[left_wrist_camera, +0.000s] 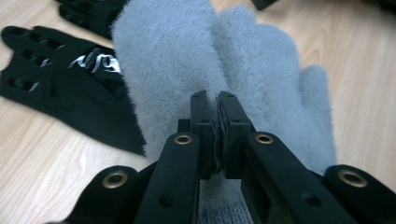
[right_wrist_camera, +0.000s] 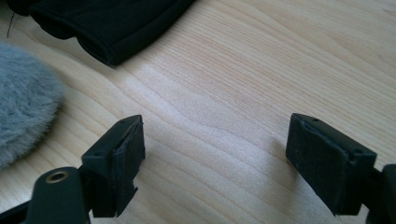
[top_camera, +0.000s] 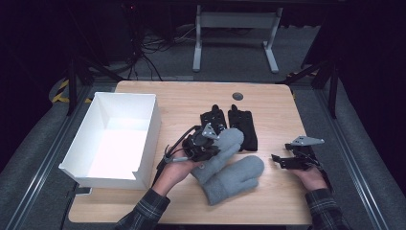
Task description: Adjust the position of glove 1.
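Near edge of desk (top_camera: 268, 211): two sleeves in plaid, one hand (top_camera: 178, 170) at left, other hand (top_camera: 311, 176) at right, each gripping a tool.

Left gripper (left_wrist_camera: 215, 103): jaws pressed together, almost no gap; thin dark strip between the pads, cannot tell if mitten cloth is caught. Tips right against upper grey mitten (left_wrist_camera: 187, 60), just above its knit cuff.

Right gripper (right_wrist_camera: 215, 154): jaws spread wide, nothing between, bare wood under them. Sits near right edge of desk, apart from the mittens.

Two grey mittens, fluffy, thick pile, ribbed knit cuffs. Lower mitten (top_camera: 237, 178) flat near front middle of desk, thumb bump on top side, tip pointing right. Upper mitten lying diagonally, cuff overlapping lower one, tip reaching toward black gloves.

Black gloves (top_camera: 242, 125): pair, side by side, flat, middle of desk, fingers pointing to far edge. Thin fabric, white lettering on back of one, small holes along fingers.

White box (top_camera: 143, 120): open top, left side of desk, overhanging left edge.

Far edge, middle: dark round cap (top_camera: 237, 96) set in the wood.
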`<state>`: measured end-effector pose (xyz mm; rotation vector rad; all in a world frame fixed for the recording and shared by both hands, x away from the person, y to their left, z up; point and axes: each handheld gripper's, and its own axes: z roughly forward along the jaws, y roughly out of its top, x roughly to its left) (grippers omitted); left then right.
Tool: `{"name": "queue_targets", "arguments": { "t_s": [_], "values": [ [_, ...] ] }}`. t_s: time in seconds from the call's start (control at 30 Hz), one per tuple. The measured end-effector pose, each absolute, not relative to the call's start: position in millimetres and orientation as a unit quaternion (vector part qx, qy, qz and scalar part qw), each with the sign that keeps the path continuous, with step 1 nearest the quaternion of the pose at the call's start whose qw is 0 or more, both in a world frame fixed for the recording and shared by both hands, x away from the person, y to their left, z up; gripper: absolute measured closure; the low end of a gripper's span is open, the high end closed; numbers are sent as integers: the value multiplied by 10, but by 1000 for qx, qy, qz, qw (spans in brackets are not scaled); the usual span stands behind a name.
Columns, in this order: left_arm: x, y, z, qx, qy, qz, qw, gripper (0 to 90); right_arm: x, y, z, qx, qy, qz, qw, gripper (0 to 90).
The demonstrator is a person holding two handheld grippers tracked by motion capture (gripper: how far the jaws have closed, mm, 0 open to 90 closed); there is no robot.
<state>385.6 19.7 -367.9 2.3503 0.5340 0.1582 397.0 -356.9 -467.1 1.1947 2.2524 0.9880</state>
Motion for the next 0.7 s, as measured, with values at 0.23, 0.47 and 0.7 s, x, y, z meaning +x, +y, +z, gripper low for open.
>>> {"name": "queue_targets", "arguments": {
  "t_s": [0.23, 0.47, 0.7],
  "values": [
    [3730, 63, -3650, 916, 174, 53, 356, 871, 3970, -3568, -4671, 428, 806, 354, 202, 198],
    [3632, -57, -3673, 921, 148, 43, 357, 874, 3970, -3569, -4671, 428, 807, 354, 202, 197],
    [3562, -195, -3753, 929, 117, 31, 349, 875, 3970, -3568, -4671, 428, 807, 354, 202, 198]
  ]
}}
